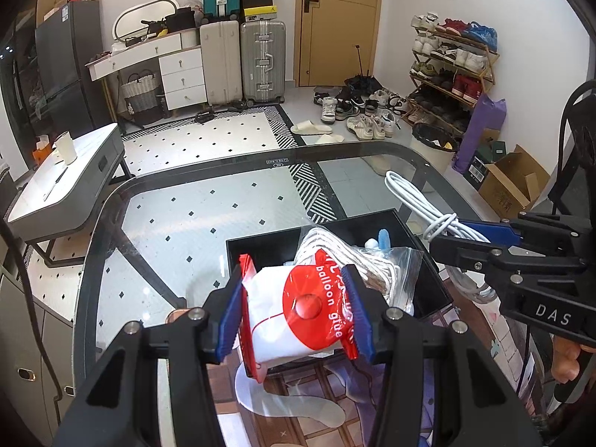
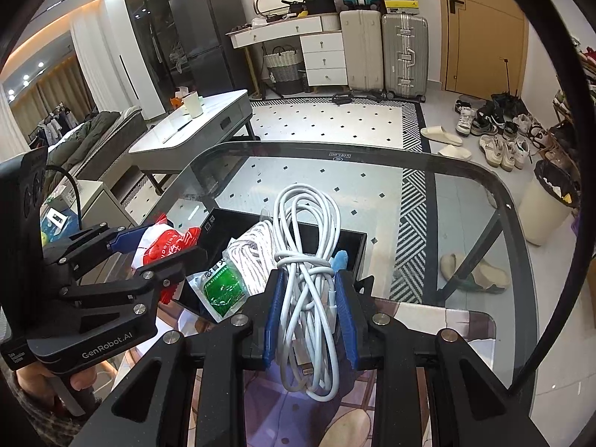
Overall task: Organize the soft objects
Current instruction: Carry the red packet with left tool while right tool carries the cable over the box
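My left gripper [image 1: 294,279] is shut on a red and white balloon-glue bag [image 1: 298,316], held just over the near edge of a black box [image 1: 260,242] on the glass table [image 1: 186,205]. In the box lie a bundle of white rope [image 1: 335,249], a zip bag [image 1: 402,272] and a small blue piece [image 1: 383,238]. My right gripper [image 2: 309,279] is shut on a coiled white cable [image 2: 305,223] above the box [image 2: 354,238]. In the right wrist view the left gripper [image 2: 164,242] holds the bag to the left, beside the rope [image 2: 253,253] and a green packet [image 2: 219,287].
A printed mat [image 2: 428,320] covers the table's near part. A low grey table [image 1: 67,186] with a cup stands to the left. A bin [image 2: 547,205], slippers and shoes [image 1: 357,111] are on the floor beyond. A hand [image 2: 56,380] grips the left handle.
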Motion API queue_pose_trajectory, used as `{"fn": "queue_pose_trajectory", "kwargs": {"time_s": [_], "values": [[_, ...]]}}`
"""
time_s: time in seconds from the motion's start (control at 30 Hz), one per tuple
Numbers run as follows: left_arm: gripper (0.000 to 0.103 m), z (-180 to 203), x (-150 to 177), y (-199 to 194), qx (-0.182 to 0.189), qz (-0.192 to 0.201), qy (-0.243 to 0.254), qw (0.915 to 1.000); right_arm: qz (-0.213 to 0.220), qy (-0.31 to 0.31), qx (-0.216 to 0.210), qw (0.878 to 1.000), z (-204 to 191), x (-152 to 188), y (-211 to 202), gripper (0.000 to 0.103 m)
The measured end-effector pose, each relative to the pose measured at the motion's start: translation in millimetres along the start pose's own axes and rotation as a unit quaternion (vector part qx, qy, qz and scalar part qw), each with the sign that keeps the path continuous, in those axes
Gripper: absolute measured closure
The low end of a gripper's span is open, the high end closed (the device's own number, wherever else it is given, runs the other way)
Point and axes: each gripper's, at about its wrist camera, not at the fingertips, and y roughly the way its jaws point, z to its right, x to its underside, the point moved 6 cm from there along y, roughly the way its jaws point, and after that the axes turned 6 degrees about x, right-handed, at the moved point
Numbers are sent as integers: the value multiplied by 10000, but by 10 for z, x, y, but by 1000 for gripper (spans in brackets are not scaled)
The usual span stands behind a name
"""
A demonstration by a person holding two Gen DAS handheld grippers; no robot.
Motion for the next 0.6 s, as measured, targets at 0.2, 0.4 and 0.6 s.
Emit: {"fn": "queue_pose_trajectory", "kwargs": {"time_s": [0.2,0.4,0.6], "values": [[54,-39,-58,71,-17,14,-6,10000,-17,31,-14,10000,12,-46,64,75],[54,-82,-112,196,12,-32,-15,10000,-53,42,-64,10000,-6,-90,156,75],[54,-96,-118,313,38,-97,-22,9999,-139,47,-119,9998,-8,-116,269,75]]}}
